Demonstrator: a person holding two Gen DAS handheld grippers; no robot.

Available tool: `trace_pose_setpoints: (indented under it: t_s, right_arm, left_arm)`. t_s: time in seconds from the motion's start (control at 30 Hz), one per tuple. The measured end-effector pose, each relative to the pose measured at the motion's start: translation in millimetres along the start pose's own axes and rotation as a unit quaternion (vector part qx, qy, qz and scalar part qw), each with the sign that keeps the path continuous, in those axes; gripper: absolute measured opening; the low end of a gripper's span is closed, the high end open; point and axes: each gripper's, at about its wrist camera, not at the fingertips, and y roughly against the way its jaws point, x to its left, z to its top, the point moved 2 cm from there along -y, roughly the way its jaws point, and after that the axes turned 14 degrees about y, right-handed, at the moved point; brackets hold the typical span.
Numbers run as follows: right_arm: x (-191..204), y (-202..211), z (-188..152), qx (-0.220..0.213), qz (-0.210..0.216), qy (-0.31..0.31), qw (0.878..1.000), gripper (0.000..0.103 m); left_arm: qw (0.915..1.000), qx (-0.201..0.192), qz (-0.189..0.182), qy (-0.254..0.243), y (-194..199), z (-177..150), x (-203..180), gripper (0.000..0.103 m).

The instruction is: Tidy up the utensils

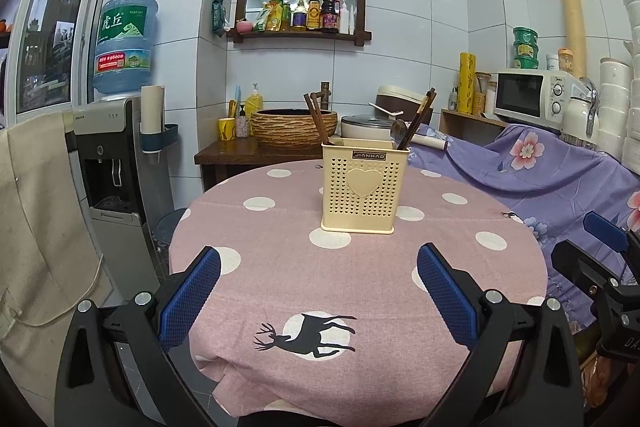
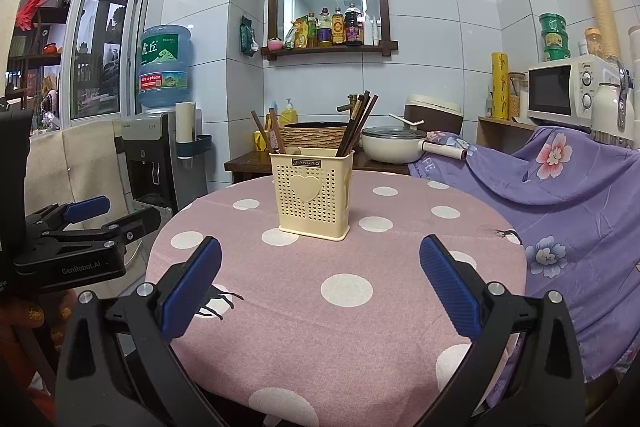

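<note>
A cream perforated utensil holder with a heart on its front stands upright on the round pink polka-dot table. Dark chopsticks and a spoon stick out of it on the right, more chopsticks on the left. In the right wrist view the same holder holds chopsticks and a pale spoon. My left gripper is open over the table's near part, nothing between its fingers. My right gripper is open too, short of the holder.
A purple floral cloth covers furniture to the right. Behind the table stand a dark counter with a woven basin, a white pot and a microwave. A water dispenser is at the left.
</note>
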Motion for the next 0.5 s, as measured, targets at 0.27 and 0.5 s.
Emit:
trace_pose_setpoints:
  t_s: [0.27, 0.5]
  right_arm:
    - [0.4, -0.4, -0.5, 0.0, 0.0, -0.001, 1.0, 0.097]
    - [-0.5, -1.0, -1.2, 0.002, 0.0, -0.002, 1.0, 0.097]
  left_arm:
    - [1.0, 0.0, 0.001, -0.003, -0.2, -0.4, -0.1, 0.097]
    - [1.0, 0.0, -0.001, -0.003, 0.1, -0.7, 0.7, 0.097]
